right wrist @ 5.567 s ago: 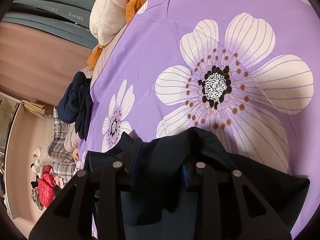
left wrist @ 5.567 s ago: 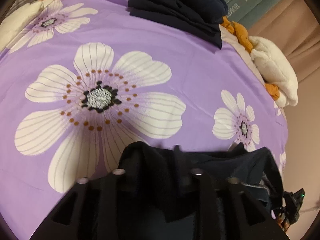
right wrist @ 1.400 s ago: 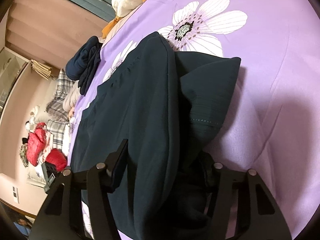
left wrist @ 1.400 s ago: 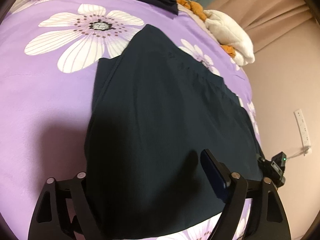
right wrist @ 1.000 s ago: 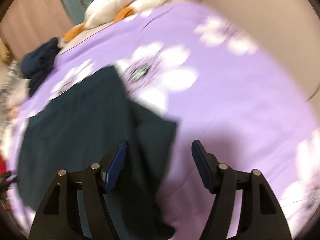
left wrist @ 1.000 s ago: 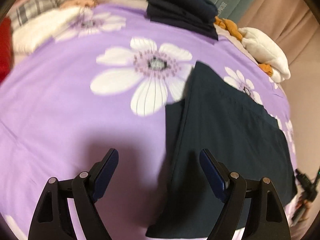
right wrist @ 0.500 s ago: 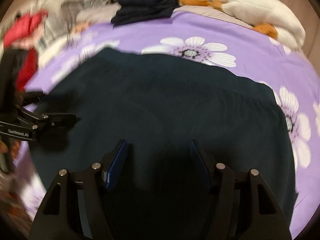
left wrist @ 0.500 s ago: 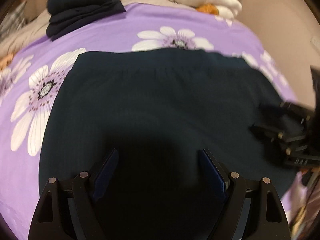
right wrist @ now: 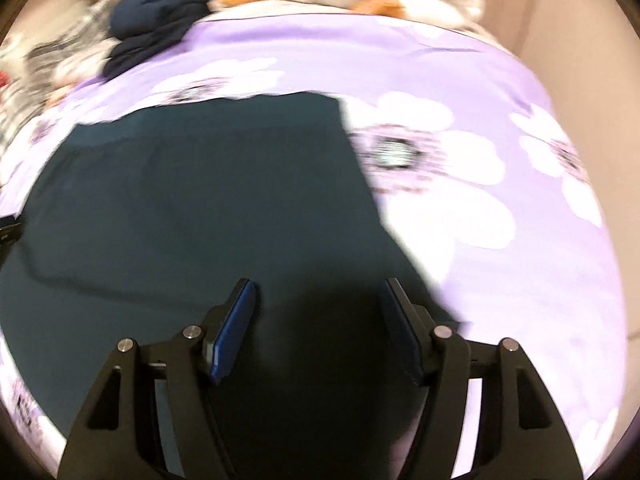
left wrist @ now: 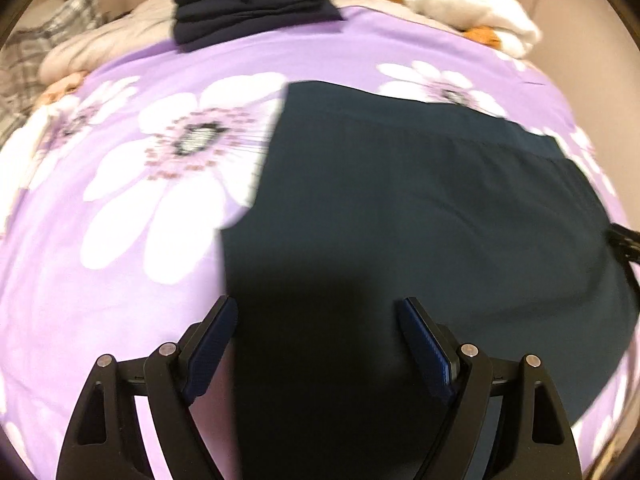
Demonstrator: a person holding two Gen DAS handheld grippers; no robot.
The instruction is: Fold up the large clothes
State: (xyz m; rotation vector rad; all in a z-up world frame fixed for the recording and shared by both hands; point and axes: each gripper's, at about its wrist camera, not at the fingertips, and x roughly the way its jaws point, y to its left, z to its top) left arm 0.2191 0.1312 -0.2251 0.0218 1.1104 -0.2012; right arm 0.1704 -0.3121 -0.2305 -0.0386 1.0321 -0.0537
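Spread across the whole scene, a purple bedspread point(left wrist: 120, 280) printed with big white flowers, serving as the flat working surface for the fold. Lying on it, taking up most of the middle and near part of both views, the dark garment point(left wrist: 400, 220): a broad, nearly rectangular slab of deep navy or teal-black cloth, laid out smooth, with a faint stitched line running across near its far edge and a straight far hem; probably already doubled over once, judging by the tidy outline, though the layers cannot be made out. No wrinkles worth noting, only shadow thrown over the near portion. Likely placed flat like this so the near corners can be picked up for a further fold. At the far edge of the bed, a stack of folded dark clothes point(left wrist: 248, 4), seemingly the finished pile, kept well apart from the working area; beside it a white and orange plush toy point(left wrist: 460, 4). Nearest the cameras, hovering above the near edge of the garment, the left gripper point(left wrist: 316, 344) and the right gripper point(right wrist: 318, 328), each with jaws spread wide, blue pads facing inward, holding nothing. The right-hand view somewhat blurred.
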